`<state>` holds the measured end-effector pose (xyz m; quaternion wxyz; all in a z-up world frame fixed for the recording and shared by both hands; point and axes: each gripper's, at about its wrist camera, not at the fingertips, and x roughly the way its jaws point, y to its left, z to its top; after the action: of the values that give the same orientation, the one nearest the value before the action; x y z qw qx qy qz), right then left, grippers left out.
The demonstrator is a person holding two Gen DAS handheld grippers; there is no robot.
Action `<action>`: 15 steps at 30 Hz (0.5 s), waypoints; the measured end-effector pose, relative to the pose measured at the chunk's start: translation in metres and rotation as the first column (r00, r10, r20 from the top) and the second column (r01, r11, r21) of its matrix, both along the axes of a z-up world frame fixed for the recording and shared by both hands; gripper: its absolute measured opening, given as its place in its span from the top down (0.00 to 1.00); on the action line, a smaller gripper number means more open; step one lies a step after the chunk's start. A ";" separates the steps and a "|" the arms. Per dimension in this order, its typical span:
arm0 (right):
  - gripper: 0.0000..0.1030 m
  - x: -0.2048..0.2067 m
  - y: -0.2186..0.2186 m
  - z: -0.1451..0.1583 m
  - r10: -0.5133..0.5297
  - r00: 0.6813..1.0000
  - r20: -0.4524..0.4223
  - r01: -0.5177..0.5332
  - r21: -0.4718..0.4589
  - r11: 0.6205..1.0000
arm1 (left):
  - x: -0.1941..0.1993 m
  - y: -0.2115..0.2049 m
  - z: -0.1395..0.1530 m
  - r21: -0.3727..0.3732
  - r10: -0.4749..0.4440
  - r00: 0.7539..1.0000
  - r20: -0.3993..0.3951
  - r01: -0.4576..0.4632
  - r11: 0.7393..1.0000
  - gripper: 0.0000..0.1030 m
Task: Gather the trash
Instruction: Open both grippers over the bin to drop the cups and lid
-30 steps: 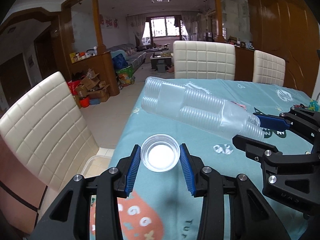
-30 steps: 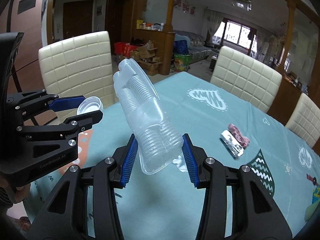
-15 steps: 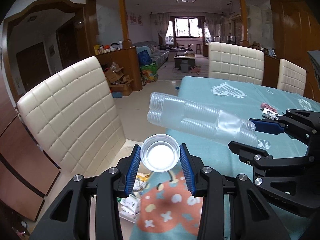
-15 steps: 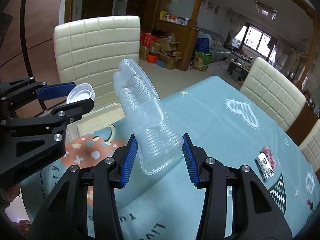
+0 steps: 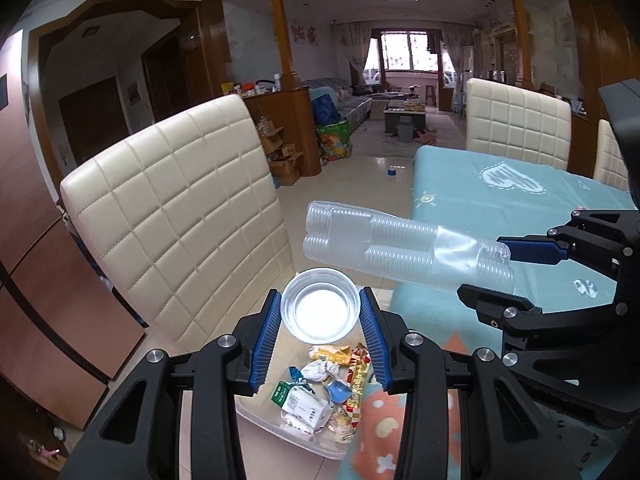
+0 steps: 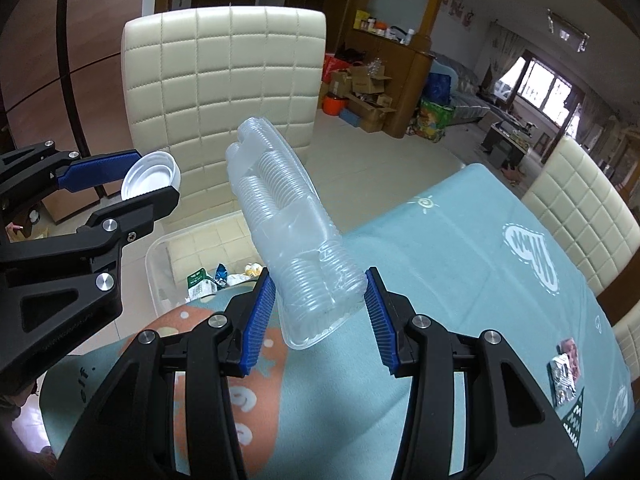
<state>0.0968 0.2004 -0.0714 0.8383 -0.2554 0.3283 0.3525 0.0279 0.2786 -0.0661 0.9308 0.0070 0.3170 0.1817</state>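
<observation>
Now both grippers are hanging past the table (image 5: pixel 500 196) edge, over a clear bin (image 5: pixel 280 426) on the floor. Left gripper (image 5: pixel 320 336) is pinching a small clear plastic cup (image 5: pixel 320 309) between its blue pads, jaws partway closed on the rim, mouth facing the camera. Right gripper (image 6: pixel 320 316) is clamping a sleeve of stacked clear cups (image 6: pixel 288 224) at its lower end, the sleeve slanting up and away. Bin is sitting beside a cream quilted chair (image 5: pixel 176 208) and holding crumpled wrappers (image 5: pixel 320 390). Two more wrappers (image 6: pixel 564 368) are lying on the teal tablecloth, well apart from the grippers.
</observation>
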 end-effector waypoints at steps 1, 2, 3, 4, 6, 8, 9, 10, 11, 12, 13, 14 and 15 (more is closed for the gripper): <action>0.54 0.001 0.005 -0.003 0.007 1.000 -0.004 -0.007 -0.003 1.000 | 0.002 0.005 -0.003 -0.004 0.011 1.000 -0.007 -0.011 1.000 0.62; 0.54 0.002 0.008 -0.004 0.011 1.000 -0.004 -0.011 -0.006 1.000 | 0.004 0.009 -0.005 -0.009 0.017 1.000 -0.011 -0.017 1.000 0.62; 0.54 0.004 0.011 -0.006 0.015 1.000 -0.003 -0.015 -0.010 1.000 | 0.006 0.013 -0.008 -0.014 0.026 1.000 -0.018 -0.026 1.000 0.62; 0.54 0.005 0.013 -0.007 0.017 1.000 -0.002 -0.017 -0.011 1.000 | 0.007 0.016 -0.010 -0.017 0.032 0.999 -0.022 -0.033 0.999 0.62; 0.54 0.008 0.016 -0.009 0.018 1.000 -0.005 -0.018 -0.011 1.000 | 0.011 0.021 -0.013 -0.023 0.044 0.999 -0.031 -0.045 0.999 0.62; 0.54 0.011 0.017 -0.010 0.017 1.000 -0.009 -0.017 -0.012 1.000 | 0.014 0.025 -0.016 -0.021 0.053 0.998 -0.036 -0.054 0.998 0.62; 0.54 0.013 0.017 -0.011 0.015 1.000 -0.009 -0.015 -0.014 1.000 | 0.016 0.028 -0.018 -0.019 0.060 0.997 -0.039 -0.060 0.998 0.62; 0.53 0.015 0.017 -0.013 0.010 1.000 -0.006 -0.010 -0.017 1.000 | 0.017 0.029 -0.018 -0.018 0.064 0.997 -0.040 -0.065 0.998 0.62; 0.53 0.016 0.017 -0.014 0.005 1.000 -0.002 -0.005 -0.019 1.000 | 0.018 0.030 -0.018 -0.020 0.068 0.997 -0.041 -0.069 0.997 0.62; 0.53 0.017 0.017 -0.015 0.002 1.000 -0.002 -0.002 -0.020 1.000 | 0.020 0.033 -0.019 -0.028 0.072 0.996 -0.044 -0.073 0.997 0.62; 0.53 0.020 0.018 -0.016 -0.002 1.000 -0.008 0.002 -0.019 1.000 | 0.021 0.033 -0.020 -0.032 0.072 0.996 -0.046 -0.074 0.997 0.62; 0.53 0.022 0.017 -0.018 -0.005 1.000 -0.012 0.004 -0.017 1.000 | 0.023 0.034 -0.021 -0.033 0.074 0.996 -0.048 -0.076 0.997 0.62; 0.53 0.023 0.017 -0.019 -0.007 1.000 -0.015 0.006 -0.016 1.000 | 0.025 0.035 -0.023 -0.032 0.076 0.996 -0.052 -0.078 0.996 0.62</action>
<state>0.1196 0.2177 -0.0900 0.8348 -0.2585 0.3384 0.3490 0.0529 0.3132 -0.0886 0.9148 -0.0164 0.3435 0.2117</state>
